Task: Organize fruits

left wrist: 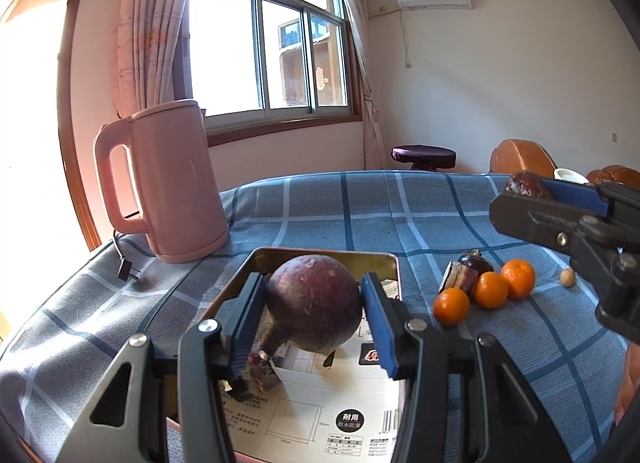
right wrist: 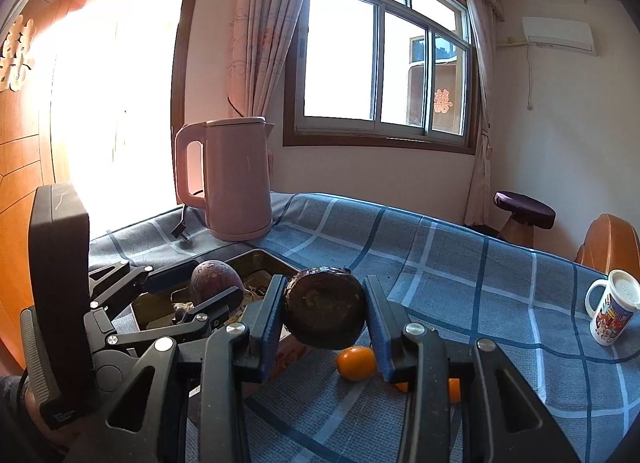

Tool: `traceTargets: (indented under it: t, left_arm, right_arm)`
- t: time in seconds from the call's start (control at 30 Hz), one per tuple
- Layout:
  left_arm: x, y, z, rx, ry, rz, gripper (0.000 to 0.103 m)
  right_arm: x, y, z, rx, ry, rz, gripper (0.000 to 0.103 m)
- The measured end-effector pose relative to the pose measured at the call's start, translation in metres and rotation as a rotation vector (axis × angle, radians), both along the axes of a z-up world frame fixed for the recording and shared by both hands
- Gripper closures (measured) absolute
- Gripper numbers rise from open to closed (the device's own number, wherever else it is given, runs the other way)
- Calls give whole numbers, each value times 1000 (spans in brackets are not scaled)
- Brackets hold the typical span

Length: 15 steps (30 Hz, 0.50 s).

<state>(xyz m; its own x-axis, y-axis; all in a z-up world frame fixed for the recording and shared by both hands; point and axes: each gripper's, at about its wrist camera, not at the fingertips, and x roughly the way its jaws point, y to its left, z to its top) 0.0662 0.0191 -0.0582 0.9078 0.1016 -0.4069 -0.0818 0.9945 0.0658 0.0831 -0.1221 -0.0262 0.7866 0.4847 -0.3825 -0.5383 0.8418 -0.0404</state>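
Holding a fruit apiece, both claws hang over the tabletop with its blue checked cloth (left wrist: 320, 203). The left claw (left wrist: 316, 311) has its blue pads pressed on either side of a large round purple fruit (left wrist: 314, 303), narrowed only as far as that wide body allows, and it carries the fruit directly above the metal tray (left wrist: 394, 263), which sits near the tabletop's left edge just in front of the pink kettle (left wrist: 172, 183). The right claw (right wrist: 325, 313) grips a dark brown, cut-ended fruit (right wrist: 325, 311) in the same way, its flat face turned toward the camera. What matters for the coming move is that the tray lies to the left of the right claw, beyond the left claw's own body; the left hand is plainly the nearer and need only lower its load, while the right would have to cross leftward. Below and right of the tray, three small oranges (left wrist: 490, 289) and some dark fruit pieces (left wrist: 464, 273) lie loose on the cloth, still unsorted. A printed mug (right wrist: 612, 313) stands near the right edge.
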Motion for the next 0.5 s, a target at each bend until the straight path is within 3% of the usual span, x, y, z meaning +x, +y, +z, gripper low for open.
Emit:
traceTargets:
  t: [0.5]
  left_arm:
    - [18, 24, -8, 12, 85, 39, 52]
  right_arm:
    - [27, 36, -13, -22, 65, 53, 63]
